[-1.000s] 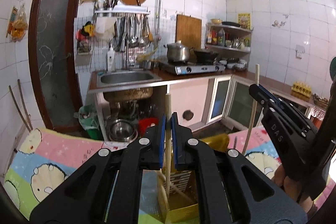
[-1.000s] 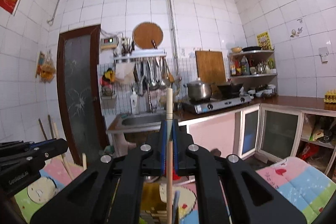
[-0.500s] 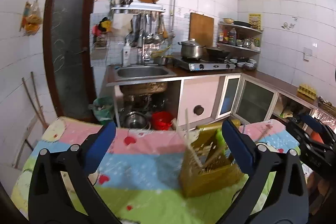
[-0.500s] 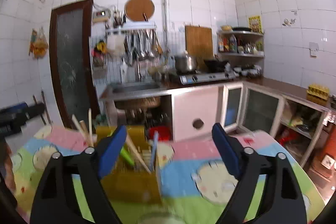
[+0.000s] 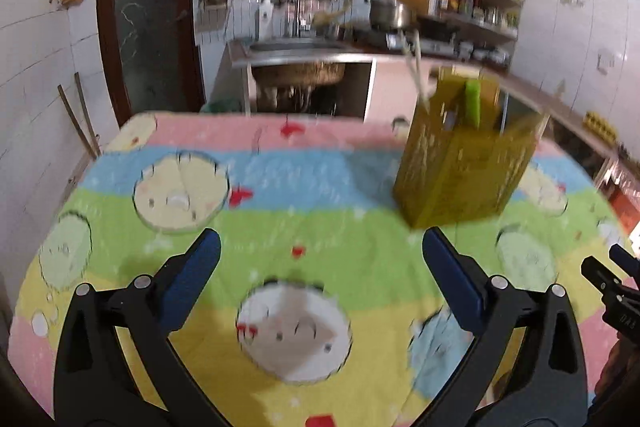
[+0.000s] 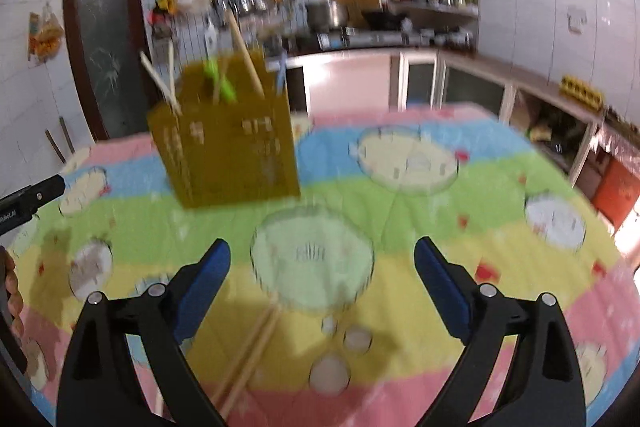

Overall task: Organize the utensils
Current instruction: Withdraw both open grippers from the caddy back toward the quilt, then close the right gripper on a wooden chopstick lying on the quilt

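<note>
Both grippers, left gripper and right gripper, have released and withdrawn; fingers spread, empty. Two light, stiff wooden chopsticks lie on the bench near right of the yellow perforated plastic holder; grasp mid-shaft.

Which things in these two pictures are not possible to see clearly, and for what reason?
- Yellow holder: motion blur in both views smears its slots; the compartments cannot be told apart.
- Utensils in the holder: blurred, so their count and kinds are unclear.
- Chopsticks on the cloth: right wrist view only; their near ends are hidden behind the right gripper finger.
- Left gripper: both views show nothing between its open fingers.
</note>
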A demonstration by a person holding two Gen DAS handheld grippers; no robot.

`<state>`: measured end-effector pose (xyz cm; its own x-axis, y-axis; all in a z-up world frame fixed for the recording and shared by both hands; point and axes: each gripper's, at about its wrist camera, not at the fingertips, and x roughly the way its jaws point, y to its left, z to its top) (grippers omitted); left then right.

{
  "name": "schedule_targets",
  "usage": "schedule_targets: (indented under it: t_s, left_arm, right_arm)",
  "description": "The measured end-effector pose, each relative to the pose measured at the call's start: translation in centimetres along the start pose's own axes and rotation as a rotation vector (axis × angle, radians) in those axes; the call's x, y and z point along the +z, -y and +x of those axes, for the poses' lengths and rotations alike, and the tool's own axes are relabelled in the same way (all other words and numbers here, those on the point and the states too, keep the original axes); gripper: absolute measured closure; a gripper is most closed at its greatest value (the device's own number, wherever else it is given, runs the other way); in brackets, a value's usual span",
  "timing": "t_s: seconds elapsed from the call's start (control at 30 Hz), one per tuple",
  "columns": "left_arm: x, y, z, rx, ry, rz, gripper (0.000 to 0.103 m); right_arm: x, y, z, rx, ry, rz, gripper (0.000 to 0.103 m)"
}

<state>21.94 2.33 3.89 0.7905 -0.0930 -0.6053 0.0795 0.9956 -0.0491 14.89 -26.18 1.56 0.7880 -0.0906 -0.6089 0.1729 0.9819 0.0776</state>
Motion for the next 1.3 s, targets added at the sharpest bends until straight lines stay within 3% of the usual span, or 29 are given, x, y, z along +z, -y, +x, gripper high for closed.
schedule_targets:
  t_s: [0.17, 0.53, 0.7, 0.77, 1.03, 1.1, 1.3]
  left_arm:
    - [-3.4, 0.3, 2.0, -0.037, -0.107, 0.010, 0.005]
    - [-6.6, 0.6, 2.9, -0.019, -0.160, 0.040, 0.005]
    - [-6.8, 1.1, 3.1, -0.005, -0.162, 0.054, 0.005]
    - [-6.8, 1.1, 3.0, -0.002, -0.161, 0.047, 0.005]
    - [-6.6, 1.2, 3.2, -0.007, -0.182, 0.013, 0.005]
    - [-6.7, 1.6, 3.1, -0.008, -0.186, 0.018, 0.005]
    - [-6.8, 3.7, 2.9, -0.012, -0.198, 0.054, 0.005]
  right_arm:
    - [-3.2, -0.7, 1.9, -0.043, -0.102, 0.011, 0.012]
    - [-5.6, -1.9, 2.5, -0.101, -0.203, 0.025, 0.013]
    - [-6.0, -2.6, 2.3, -0.099, -0.230, 0.025, 0.033]
    - [-5.9, -3.2, 2.4, -0.088, -0.242, 0.014, 0.049]
    - [-5.0, -4.6, 3.9, -0.088, -0.279, 0.017, 0.076]
    - [-4.6, -4.3, 4.1, -0.068, -0.283, 0.030, 0.090]
    - [-4.2, -2.8, 4.3, 0.004, -0.283, 0.056, 0.094]
